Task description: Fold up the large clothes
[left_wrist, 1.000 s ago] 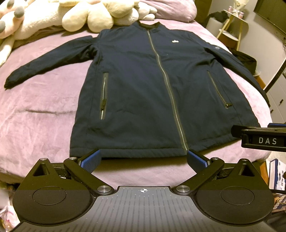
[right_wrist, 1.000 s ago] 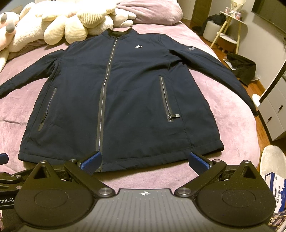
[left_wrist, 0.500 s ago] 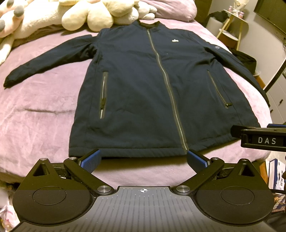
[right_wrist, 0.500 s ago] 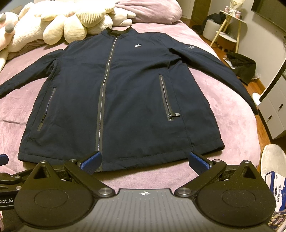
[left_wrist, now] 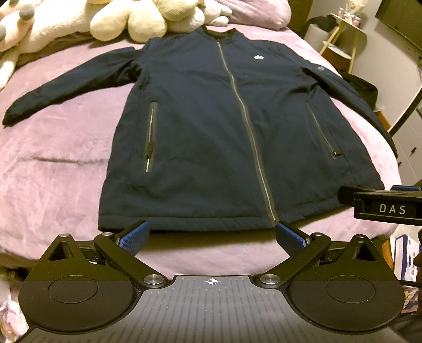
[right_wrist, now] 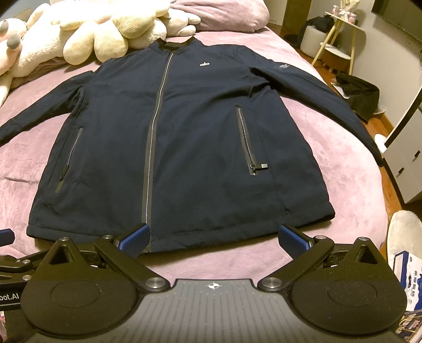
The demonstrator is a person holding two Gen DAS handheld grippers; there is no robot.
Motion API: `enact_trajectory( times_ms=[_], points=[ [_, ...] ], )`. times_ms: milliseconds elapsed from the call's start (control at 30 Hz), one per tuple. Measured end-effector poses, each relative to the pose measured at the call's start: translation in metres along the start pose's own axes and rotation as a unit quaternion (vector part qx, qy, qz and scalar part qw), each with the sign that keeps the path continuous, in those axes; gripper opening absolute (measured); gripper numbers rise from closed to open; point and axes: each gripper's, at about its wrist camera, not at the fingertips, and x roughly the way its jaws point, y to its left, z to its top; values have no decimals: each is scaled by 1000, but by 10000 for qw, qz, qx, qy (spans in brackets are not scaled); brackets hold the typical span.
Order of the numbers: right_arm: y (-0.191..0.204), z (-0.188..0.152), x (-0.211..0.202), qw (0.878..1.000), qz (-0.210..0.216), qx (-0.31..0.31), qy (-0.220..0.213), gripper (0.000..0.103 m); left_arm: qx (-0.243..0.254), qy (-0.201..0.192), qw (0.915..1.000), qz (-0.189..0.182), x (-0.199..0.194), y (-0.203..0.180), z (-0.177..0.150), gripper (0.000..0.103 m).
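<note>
Left wrist view: the navy jacket (left_wrist: 211, 132) lies flat and face up on the pink bedspread (left_wrist: 52, 171), zipped, collar toward the headboard, both sleeves spread outward. The left gripper (left_wrist: 211, 232) hangs just short of the hem, its jaws spread wide with nothing between them; the blue pads (left_wrist: 133, 234) sit at the hem's edge, and whether they touch the cloth cannot be told. Cream plush toys (left_wrist: 137, 18) and a pink pillow (left_wrist: 258, 13) lie beyond the collar. At the right edge, part of the right gripper's black body pokes in, marked "DAS".

Right wrist view: the jacket (right_wrist: 184, 132) fills the bed, its central zipper (right_wrist: 155, 132) running left of centre and a pocket zipper pull (right_wrist: 259, 165) lying on the cloth. The right gripper (right_wrist: 213, 233) hovers at the hem, jaws spread apart and holding nothing. On the floor to the right stands a printed box (right_wrist: 406, 277); what it holds cannot be seen. A dark garment (right_wrist: 361, 95) lies on the floor near a white side table (right_wrist: 340, 29).
</note>
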Motion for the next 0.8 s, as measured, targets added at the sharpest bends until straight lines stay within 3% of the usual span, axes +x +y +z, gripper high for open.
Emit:
enact_trajectory(
  times_ms=[500,567,667,733,800],
  points=[
    [-4,1,11,9997,242,96,36,103,-31,128,9999,-60,12,6,8,103],
    [-8,0,9,9989,408,141,-193,103,-67,-70,9999,-75,12,9,11,103],
    [-19,-2,1,9923,767,198,-956,103,-150,-569,9981,-165,12,15,17,103],
    [-33,-3,0,9808,1083,249,-1603,103,-146,-874,9957,-251,15,18,23,103],
    [-52,1,6,9720,1332,501,-1868,103,-224,-917,9953,-222,24,19,36,103]
  ],
)
